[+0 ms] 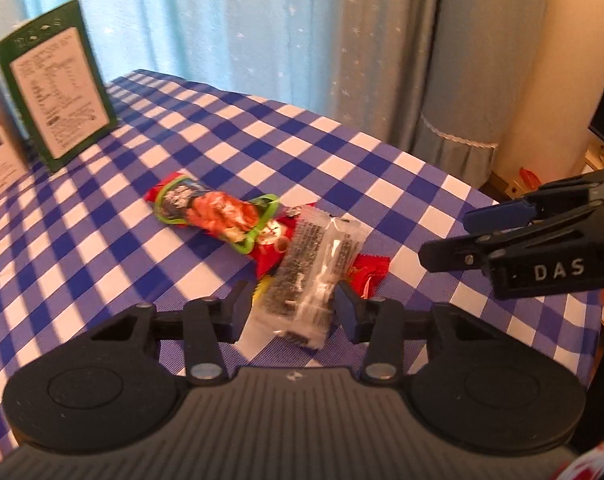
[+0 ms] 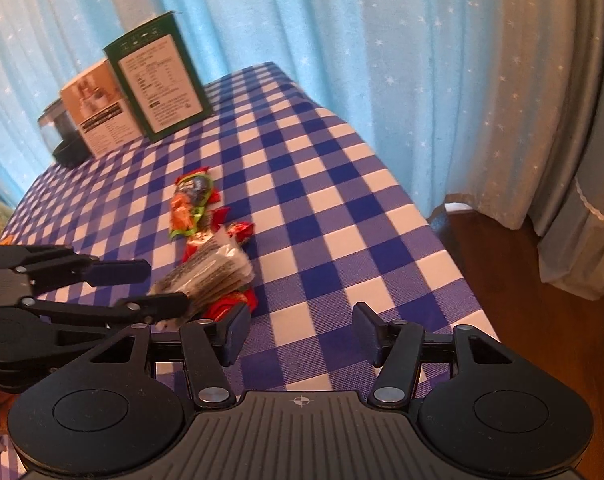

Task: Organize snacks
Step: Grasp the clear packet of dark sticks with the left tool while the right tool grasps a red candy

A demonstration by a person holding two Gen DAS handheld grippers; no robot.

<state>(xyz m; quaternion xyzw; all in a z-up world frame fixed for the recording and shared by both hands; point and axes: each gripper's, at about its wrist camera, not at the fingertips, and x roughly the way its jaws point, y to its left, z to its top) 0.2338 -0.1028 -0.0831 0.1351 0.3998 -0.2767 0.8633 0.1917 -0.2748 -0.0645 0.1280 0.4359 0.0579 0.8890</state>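
Nearest the left wrist camera, the left gripper (image 1: 292,312) is seen with its two black fingers on either side of a clear snack packet (image 1: 311,276) filled with dark pieces. The packet lies between the fingers, with gaps visible on both sides, so it is straddled rather than pinched; whether either pad touches the wrapper cannot be told for certain. In the right wrist view the same gripper (image 2: 170,288) is shown from the side, its fingers apart above and below the packet (image 2: 214,272).

The right gripper (image 2: 300,334) is held with its jaws apart and nothing between them; only the blue-and-white checked tablecloth (image 2: 341,208) is seen through the gap. From the left wrist view it (image 1: 449,236) is found at the right edge, well apart from the snacks.

The clear packet is laid on top of a red snack wrapper (image 1: 270,248), and just beyond these a red-and-orange packet with a green border (image 1: 218,212) rests on the cloth. All three are gathered near the middle of the table.

At the far corner a green box (image 2: 158,80) is stood upright with its printed label facing the cameras. Beside it a white box (image 2: 98,112) and a dark container with a clear top (image 2: 60,136) are placed. Pale blue starred curtains (image 2: 341,40) are hung behind the table.
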